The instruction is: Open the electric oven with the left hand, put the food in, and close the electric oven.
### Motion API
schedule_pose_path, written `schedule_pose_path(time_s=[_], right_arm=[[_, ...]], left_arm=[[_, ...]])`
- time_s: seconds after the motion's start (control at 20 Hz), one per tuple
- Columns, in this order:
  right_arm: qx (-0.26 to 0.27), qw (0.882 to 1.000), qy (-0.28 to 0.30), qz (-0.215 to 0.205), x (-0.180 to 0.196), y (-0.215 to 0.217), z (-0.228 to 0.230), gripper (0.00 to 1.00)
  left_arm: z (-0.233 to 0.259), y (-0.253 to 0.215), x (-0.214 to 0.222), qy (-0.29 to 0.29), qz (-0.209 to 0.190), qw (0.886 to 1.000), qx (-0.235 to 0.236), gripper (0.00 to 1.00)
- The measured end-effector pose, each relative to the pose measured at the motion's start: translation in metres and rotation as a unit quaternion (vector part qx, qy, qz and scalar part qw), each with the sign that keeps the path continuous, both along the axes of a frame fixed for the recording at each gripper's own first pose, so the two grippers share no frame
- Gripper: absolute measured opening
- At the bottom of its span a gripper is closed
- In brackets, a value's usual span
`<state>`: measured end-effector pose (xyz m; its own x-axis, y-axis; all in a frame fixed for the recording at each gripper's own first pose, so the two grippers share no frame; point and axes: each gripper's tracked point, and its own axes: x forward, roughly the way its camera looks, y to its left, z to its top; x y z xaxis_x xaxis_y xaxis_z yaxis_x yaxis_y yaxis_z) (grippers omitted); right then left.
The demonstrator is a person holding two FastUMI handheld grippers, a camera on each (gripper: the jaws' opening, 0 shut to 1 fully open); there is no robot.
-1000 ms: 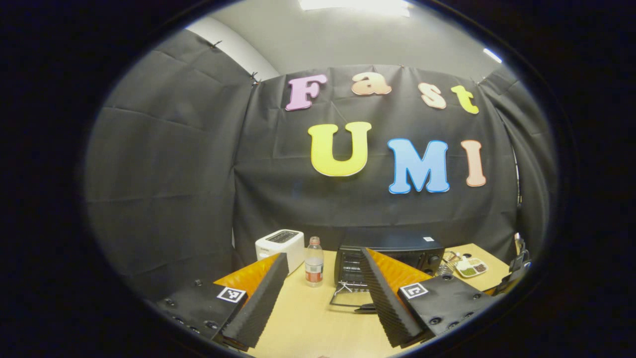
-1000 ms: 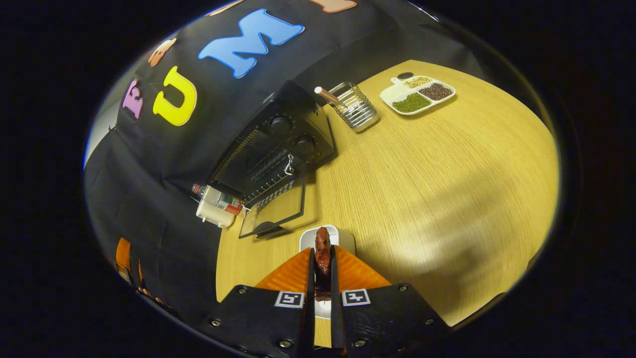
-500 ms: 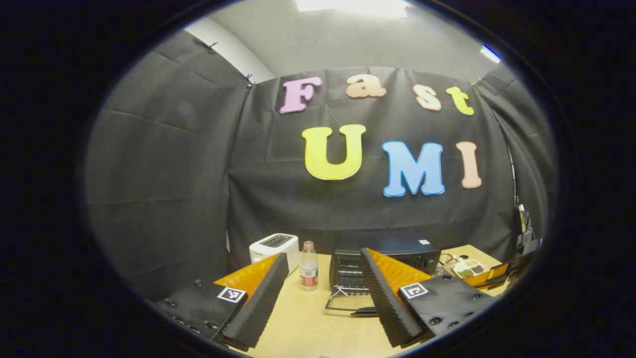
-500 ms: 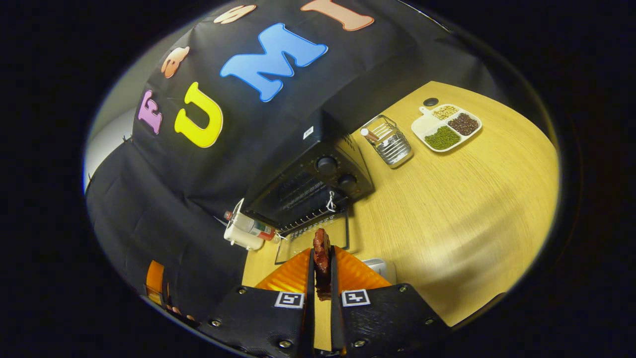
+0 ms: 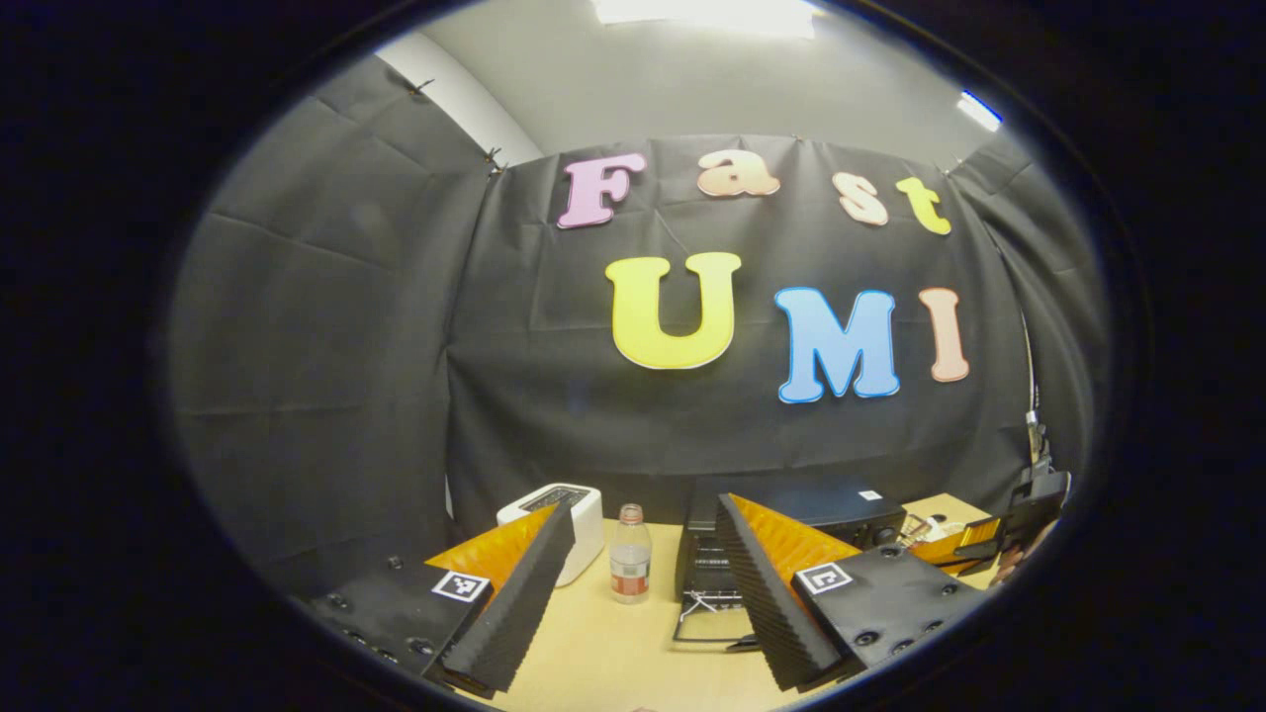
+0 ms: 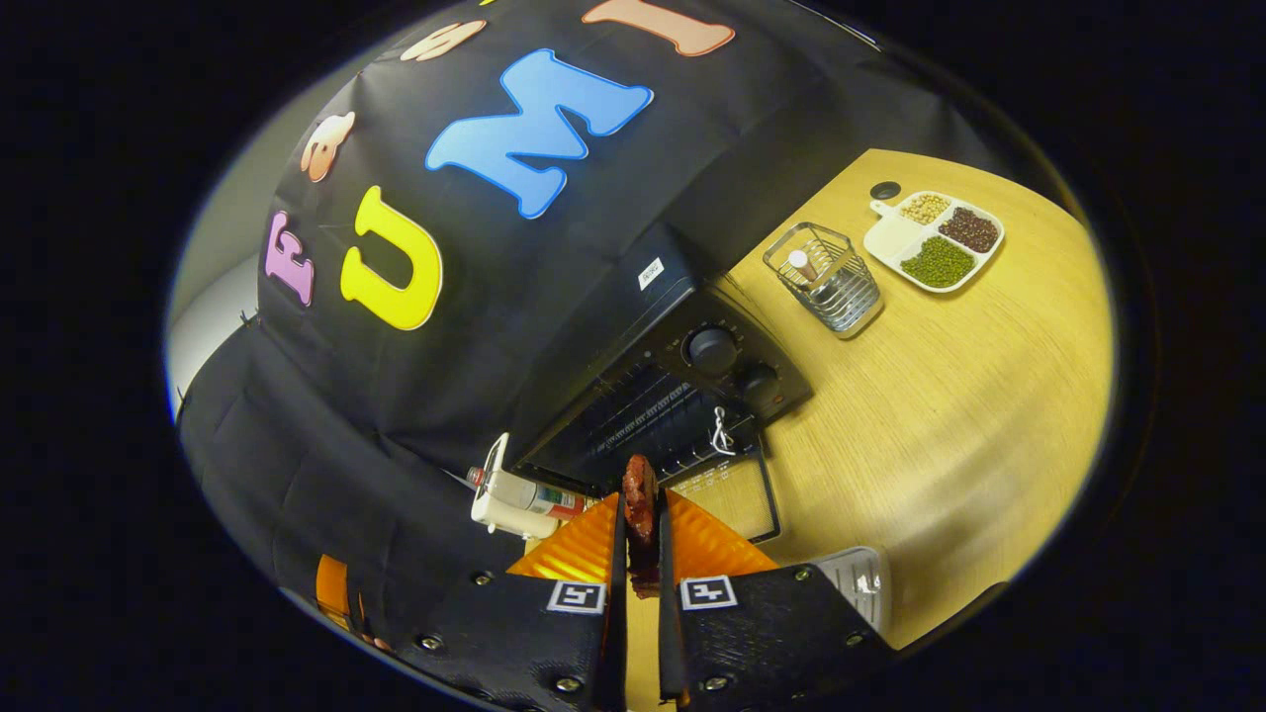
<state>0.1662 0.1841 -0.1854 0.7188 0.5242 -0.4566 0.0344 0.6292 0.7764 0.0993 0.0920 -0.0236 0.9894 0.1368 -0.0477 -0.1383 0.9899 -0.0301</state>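
Item, food (image 6: 639,504): clamped between our right hand-held gripper (image 6: 641,554) fingers just before the open oven (image 6: 673,396), door (image 6: 727,494) flat on desk (image 6: 949,396); we should enter level over the rack; left hand-held gripper (image 5: 643,603) spread wide, holding nothing.

A black oven (image 6: 682,396) with two round knobs on its front panel stands on a wooden table, its glass door (image 6: 727,494) folded down flat and a wire rack visible inside. A dark red piece of food (image 6: 639,514), upright between the right gripper's (image 6: 640,539) fingers, sits just before the opening.
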Motion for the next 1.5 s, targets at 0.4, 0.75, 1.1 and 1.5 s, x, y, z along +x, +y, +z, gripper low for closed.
schedule_pose_path(time_s=[0.4, 0.75, 1.1, 1.5], right_arm=[[0.030, 0.999, 0.003, -0.022, 0.046, 0.047, -0.013, 0.13], [0.057, 0.997, 0.005, -0.050, 0.088, 0.083, -0.035, 0.13], [0.058, 0.995, -0.028, -0.072, 0.126, 0.100, -0.046, 0.13], [0.014, 0.995, -0.037, -0.090, 0.149, 0.089, -0.067, 0.13]], left_arm=[[-0.008, 0.043, 0.037, 0.007, 0.003, 1.000, 0.002, 1.00], [-0.029, 0.078, 0.056, 0.025, 0.014, 0.999, 0.014, 1.00], [-0.041, 0.103, 0.063, 0.041, 0.028, 0.998, 0.024, 0.91], [-0.053, 0.105, 0.070, 0.054, 0.030, 0.998, 0.025, 0.90]])
